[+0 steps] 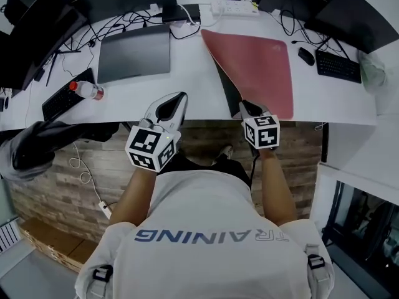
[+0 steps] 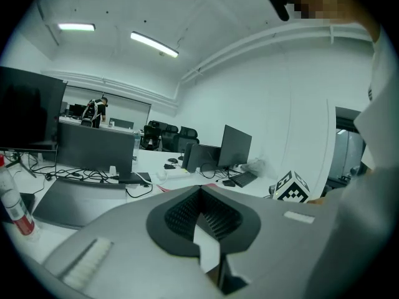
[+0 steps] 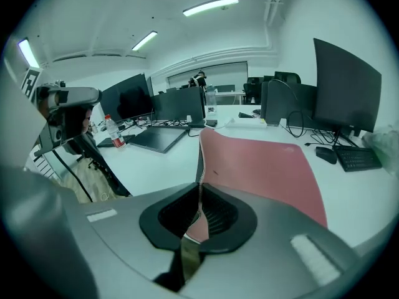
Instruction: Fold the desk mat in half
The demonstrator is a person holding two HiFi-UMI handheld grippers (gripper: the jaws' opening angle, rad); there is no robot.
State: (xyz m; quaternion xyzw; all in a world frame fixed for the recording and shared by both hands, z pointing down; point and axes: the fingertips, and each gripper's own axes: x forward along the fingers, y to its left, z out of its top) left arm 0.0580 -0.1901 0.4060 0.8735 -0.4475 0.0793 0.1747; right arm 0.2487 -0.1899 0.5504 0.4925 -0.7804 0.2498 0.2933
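Barely started: right gripper [image 3: 199,190] pinching the red desk mat [image 3: 262,167] by its edge, raised just ahead of the jaws, rest flat beyond. Left gripper [image 2: 201,189] closed on nothing. Whole fold left.

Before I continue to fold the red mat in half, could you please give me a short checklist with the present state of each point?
1. Right tongs grip the desk mat at its edge: ok.
2. Left tongs also hold the mat: not ok, shut and empty.
3. Gripped edge is lifted off the table: ok.
4. Mat's top is free of objects: ok.
5. Mouse lies off the mat: ok.
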